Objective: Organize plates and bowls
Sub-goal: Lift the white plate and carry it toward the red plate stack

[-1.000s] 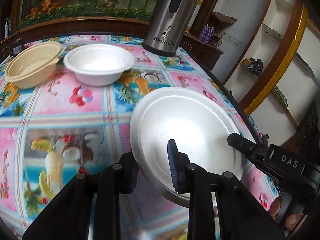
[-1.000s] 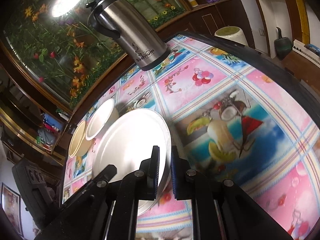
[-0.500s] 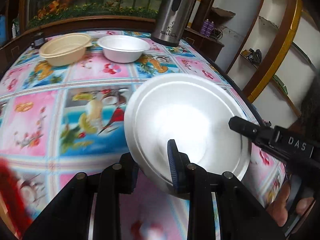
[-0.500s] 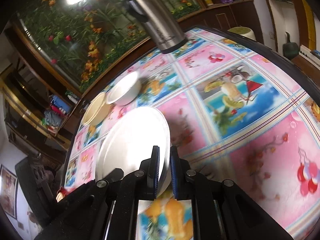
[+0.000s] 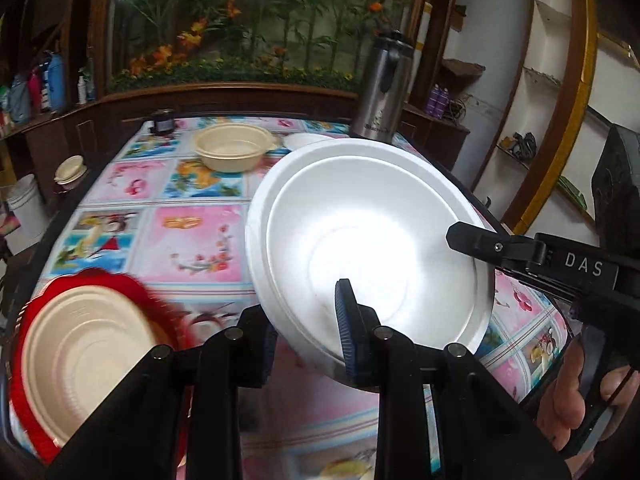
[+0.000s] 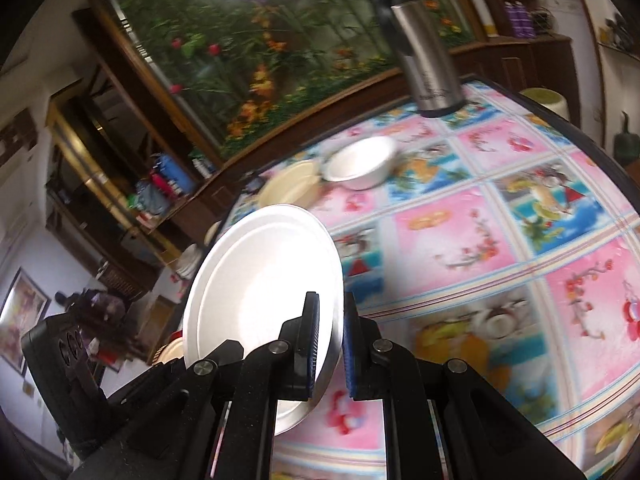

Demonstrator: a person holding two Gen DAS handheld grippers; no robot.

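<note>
A white foam plate (image 5: 368, 240) hangs tilted above the tablecloth, held at two edges. My left gripper (image 5: 306, 336) is shut on its near rim, one blue pad on the inner face. My right gripper (image 5: 472, 240) pinches the plate's right rim. In the right wrist view that gripper (image 6: 331, 344) is shut on the thin edge of the plate (image 6: 256, 280). A beige bowl (image 5: 232, 152) and a white foam bowl (image 6: 360, 162) stand side by side at the table's far end. At the near left a beige plate (image 5: 80, 356) lies in a red rimmed dish (image 5: 24, 412).
A steel thermos (image 5: 384, 88) stands at the far right corner of the table (image 5: 192, 240), which has a flowered cloth. A small dark jar (image 5: 162, 120) sits at the far left corner. A white bucket (image 5: 24, 208) stands beside the left edge. A hand (image 5: 568, 412) holds the right gripper.
Both grippers have carried the plate up and back, away from the two bowls and the thermos. The red dish with the beige plate has come into view at the near left.
</note>
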